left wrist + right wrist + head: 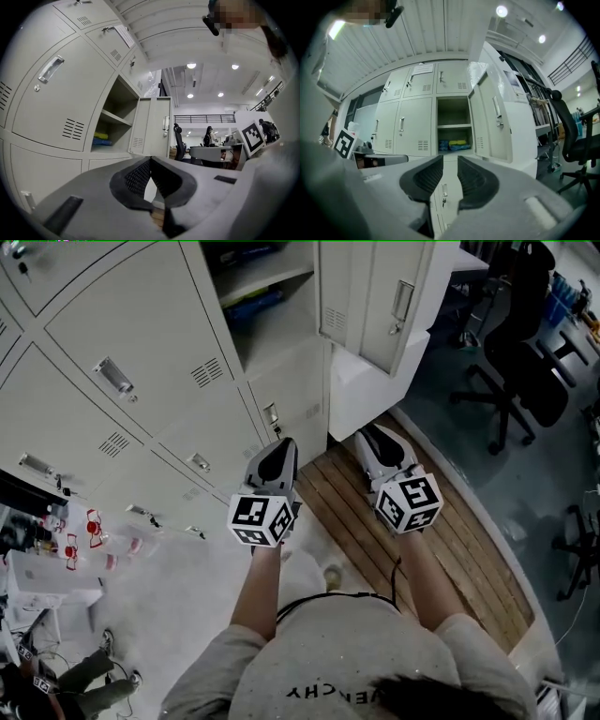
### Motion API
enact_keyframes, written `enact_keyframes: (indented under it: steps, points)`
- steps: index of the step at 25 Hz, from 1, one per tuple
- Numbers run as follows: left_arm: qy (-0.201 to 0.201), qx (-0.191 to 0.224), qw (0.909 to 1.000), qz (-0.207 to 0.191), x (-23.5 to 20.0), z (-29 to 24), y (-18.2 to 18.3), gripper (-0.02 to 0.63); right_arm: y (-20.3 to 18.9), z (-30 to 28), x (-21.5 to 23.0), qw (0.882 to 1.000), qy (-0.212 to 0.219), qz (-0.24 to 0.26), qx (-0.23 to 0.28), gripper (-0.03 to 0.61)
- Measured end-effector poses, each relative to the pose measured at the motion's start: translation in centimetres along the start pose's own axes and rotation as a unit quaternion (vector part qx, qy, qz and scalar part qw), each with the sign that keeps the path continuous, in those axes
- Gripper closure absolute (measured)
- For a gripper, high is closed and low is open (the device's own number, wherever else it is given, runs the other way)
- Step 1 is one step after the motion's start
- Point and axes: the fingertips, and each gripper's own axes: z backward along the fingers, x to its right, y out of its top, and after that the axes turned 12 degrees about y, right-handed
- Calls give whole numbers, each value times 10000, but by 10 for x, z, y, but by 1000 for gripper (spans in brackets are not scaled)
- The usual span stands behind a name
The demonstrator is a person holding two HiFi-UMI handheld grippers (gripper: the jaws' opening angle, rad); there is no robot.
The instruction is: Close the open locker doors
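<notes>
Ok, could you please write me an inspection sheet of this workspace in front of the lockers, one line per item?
Surface: pale floor, with a slatted wooden platform beside it.
Job's things: one locker door stands open; its compartment holds blue and yellow items; the other doors in view are shut.
Clutter: bottles with red marks at the left.
Grippers: left gripper shut, empty; right gripper open, empty; both apart from the lockers.
Cables: thin black cable at the person's chest.
Surroundings: black office chair.

Open locker door (375, 306) — top off-frame
</notes>
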Motion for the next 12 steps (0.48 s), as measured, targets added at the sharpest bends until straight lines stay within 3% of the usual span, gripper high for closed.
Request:
enact_keyframes:
  steps: [12]
  points:
    - [-355, -103, 9993, -39, 39, -55, -12, 615, -9, 12, 57, 9996, -246, -122, -9, 426]
